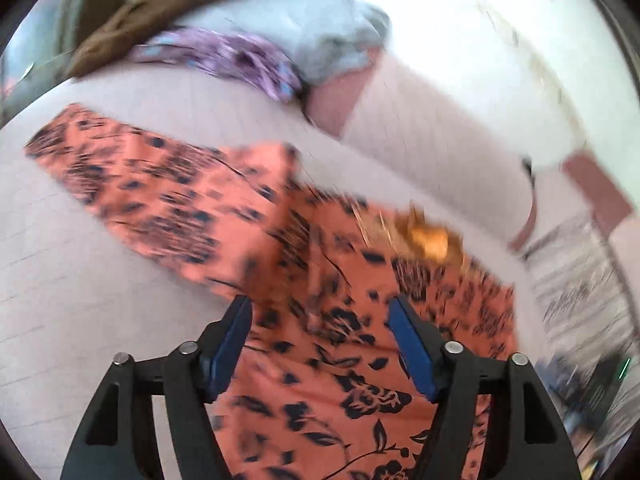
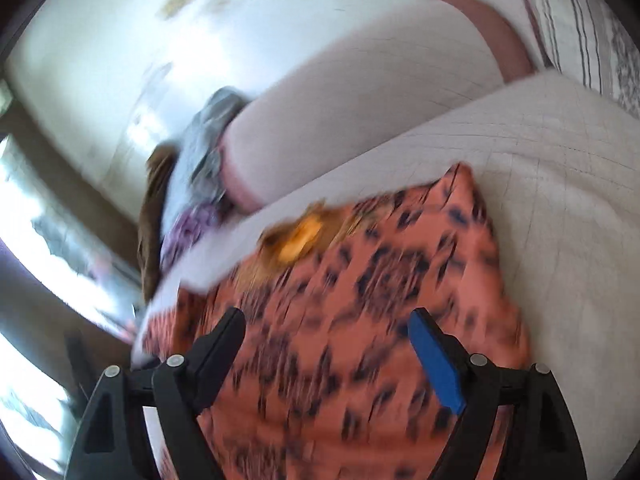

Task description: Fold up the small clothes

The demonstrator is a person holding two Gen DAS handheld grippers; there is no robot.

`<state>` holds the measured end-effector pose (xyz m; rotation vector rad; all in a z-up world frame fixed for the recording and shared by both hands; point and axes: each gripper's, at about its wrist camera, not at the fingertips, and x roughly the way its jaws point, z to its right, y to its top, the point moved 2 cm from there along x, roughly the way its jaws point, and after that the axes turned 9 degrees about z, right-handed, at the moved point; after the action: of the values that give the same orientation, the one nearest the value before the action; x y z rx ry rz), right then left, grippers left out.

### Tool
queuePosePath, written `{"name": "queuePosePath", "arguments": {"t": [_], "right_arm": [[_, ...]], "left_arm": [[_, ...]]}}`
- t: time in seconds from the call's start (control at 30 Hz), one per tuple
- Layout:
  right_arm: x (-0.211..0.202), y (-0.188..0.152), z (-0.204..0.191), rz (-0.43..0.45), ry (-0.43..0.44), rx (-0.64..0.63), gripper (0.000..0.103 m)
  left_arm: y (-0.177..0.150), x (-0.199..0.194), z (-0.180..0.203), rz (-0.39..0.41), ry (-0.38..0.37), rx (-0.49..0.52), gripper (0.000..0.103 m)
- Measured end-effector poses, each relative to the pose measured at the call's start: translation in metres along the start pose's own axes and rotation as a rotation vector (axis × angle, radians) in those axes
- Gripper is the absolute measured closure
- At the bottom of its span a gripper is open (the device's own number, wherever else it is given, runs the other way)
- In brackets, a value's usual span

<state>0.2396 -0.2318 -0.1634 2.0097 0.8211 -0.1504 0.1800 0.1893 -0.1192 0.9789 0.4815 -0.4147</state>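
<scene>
An orange garment with a dark floral print (image 1: 304,280) lies spread on a pale quilted bed, one sleeve stretched out to the far left, a golden neckline patch (image 1: 428,240) at its far edge. My left gripper (image 1: 320,312) is open above the garment's near part, holding nothing. In the right wrist view the same garment (image 2: 360,280) fills the middle, blurred by motion. My right gripper (image 2: 328,320) is open above it and empty.
A pile of other clothes lies at the far side: purple patterned (image 1: 240,60), pale blue (image 1: 320,36) and brown (image 1: 160,12) pieces. A long white bolster pillow (image 1: 440,120) lies behind the garment. A striped pillow (image 2: 580,32) sits at the far right.
</scene>
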Motion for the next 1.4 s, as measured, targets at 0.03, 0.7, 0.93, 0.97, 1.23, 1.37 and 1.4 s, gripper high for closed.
{"name": "queuePosePath", "arguments": {"t": [0.03,0.7,0.93,0.97,1.23,1.37,1.4], "right_arm": [[-0.004,-0.012,-0.009,0.001,0.003,-0.014,0.017],[0.001,-0.106,-0.054,-0.088,-0.071,-0.118,0.017],[0.0,-0.103,-0.052,-0.074,-0.064,-0.095,0.017],[-0.003,-0.101,-0.051,-0.061,-0.058,-0.093,0.017],[-0.032,-0.082,-0.033,0.045,-0.019,-0.019,0.017],[-0.056,-0.07,-0.017,0.114,-0.007,0.043,0.017],[-0.062,-0.067,-0.012,0.127,-0.004,0.063,0.017]], "left_arm": [[0.005,-0.007,-0.016,0.023,0.003,-0.048,0.029],[0.113,0.07,-0.293,0.062,0.312,-0.556,0.097],[0.142,0.043,-0.228,0.153,0.374,-0.27,0.097],[0.148,0.03,-0.198,0.196,0.349,-0.191,0.097],[0.113,-0.032,0.072,0.341,-0.045,0.264,0.097],[0.043,-0.014,0.174,0.239,-0.215,0.366,0.088],[0.027,-0.004,0.185,0.202,-0.228,0.387,0.073]]}}
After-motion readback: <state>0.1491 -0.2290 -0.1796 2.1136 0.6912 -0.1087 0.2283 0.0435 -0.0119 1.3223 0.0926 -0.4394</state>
